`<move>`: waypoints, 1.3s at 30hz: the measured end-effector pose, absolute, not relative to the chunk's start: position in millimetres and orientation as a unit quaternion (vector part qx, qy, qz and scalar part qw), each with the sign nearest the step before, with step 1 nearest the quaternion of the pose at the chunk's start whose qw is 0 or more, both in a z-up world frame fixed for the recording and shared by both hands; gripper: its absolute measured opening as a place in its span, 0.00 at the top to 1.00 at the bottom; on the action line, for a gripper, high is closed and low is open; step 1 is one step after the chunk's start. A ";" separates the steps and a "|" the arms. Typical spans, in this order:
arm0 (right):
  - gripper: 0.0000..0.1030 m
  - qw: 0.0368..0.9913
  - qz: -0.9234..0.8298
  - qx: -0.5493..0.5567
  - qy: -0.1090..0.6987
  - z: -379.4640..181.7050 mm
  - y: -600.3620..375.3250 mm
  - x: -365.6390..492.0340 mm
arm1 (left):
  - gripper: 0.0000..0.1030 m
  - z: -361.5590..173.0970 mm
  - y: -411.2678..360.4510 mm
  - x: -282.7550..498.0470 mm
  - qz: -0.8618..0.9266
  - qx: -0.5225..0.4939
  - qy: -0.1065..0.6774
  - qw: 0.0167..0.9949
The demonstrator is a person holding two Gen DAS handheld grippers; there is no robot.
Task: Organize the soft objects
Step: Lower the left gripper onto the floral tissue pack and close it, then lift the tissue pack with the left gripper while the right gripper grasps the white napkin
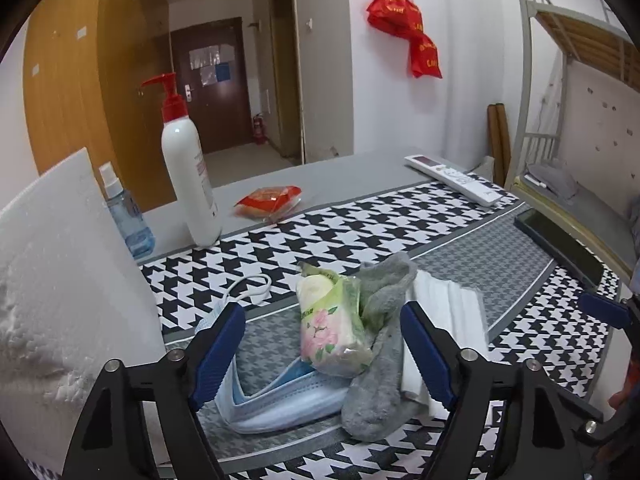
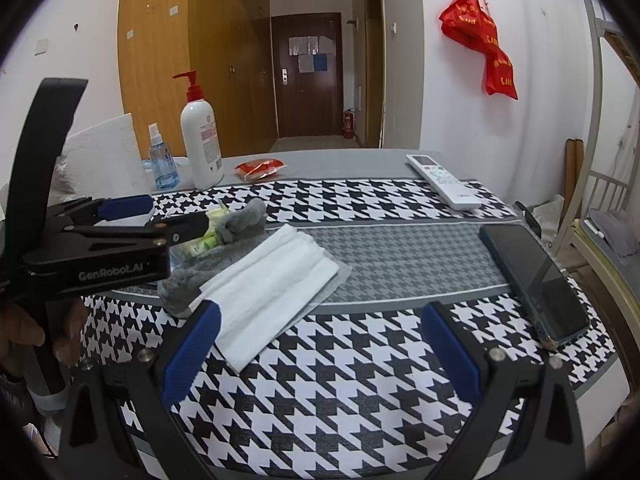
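While left gripper (image 1: 322, 316) gapes round tissue pack (image 1: 332, 320) | right gripper (image 2: 320, 332) released — bare cloth ahead

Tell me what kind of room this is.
Most likely a dormitory room: a metal bunk bed stands at the right, tall wooden wardrobes line the left wall, and a short hallway leads to a dark entry door with a fire extinguisher beside it.

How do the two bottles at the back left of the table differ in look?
The pump bottle is opaque white with a red pump on top; the spray bottle is see-through blue with a clear spray head. The pump bottle is clearly taller and wider than the spray bottle. The pump bottle stands nearer the red packet; the spray bottle stands beside the white foam block. Both stand upright on the grey tabletop.
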State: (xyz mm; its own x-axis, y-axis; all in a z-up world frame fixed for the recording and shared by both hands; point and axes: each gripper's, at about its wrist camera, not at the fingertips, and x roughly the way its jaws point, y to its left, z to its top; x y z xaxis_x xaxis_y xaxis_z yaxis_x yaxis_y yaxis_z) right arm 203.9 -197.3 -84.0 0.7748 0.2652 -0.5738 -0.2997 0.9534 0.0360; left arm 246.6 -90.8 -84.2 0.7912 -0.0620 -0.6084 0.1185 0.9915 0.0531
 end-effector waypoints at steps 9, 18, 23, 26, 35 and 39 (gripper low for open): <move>0.01 0.941 0.149 -0.035 0.300 -81.6 -193.6 205.6 | 0.45 -96.8 -91.6 260.6 -0.056 0.043 0.350 0.934; 0.01 0.935 0.153 -0.049 0.317 -84.8 -181.9 216.1 | 0.66 -106.2 -82.1 272.8 -0.075 0.009 0.385 0.920; 0.01 0.926 0.169 -0.054 0.334 -86.9 -170.3 222.6 | 0.70 -103.0 -77.2 268.0 -0.080 -0.004 0.374 0.924; 0.01 0.923 0.173 -0.055 0.339 -87.3 -165.2 224.6 | 0.70 -98.5 -73.0 261.0 -0.083 -0.011 0.361 0.929; 0.22 0.908 0.180 -0.053 0.375 -93.4 -152.5 236.0 | 0.70 -80.4 -68.7 240.1 -0.090 -0.017 0.313 0.945; 0.32 0.903 0.177 -0.050 0.387 -96.9 -148.7 241.1 | 0.70 -75.4 -66.1 232.3 -0.094 -0.021 0.292 0.951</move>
State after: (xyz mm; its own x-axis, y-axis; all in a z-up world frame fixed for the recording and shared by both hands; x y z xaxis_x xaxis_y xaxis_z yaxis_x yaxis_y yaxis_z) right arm 241.1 -148.7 -96.9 0.6375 0.2812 -0.7173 -0.3592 0.9321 0.0462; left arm 232.3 -66.1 -75.4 0.8115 -0.1911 -0.5523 0.1667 0.9815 -0.0946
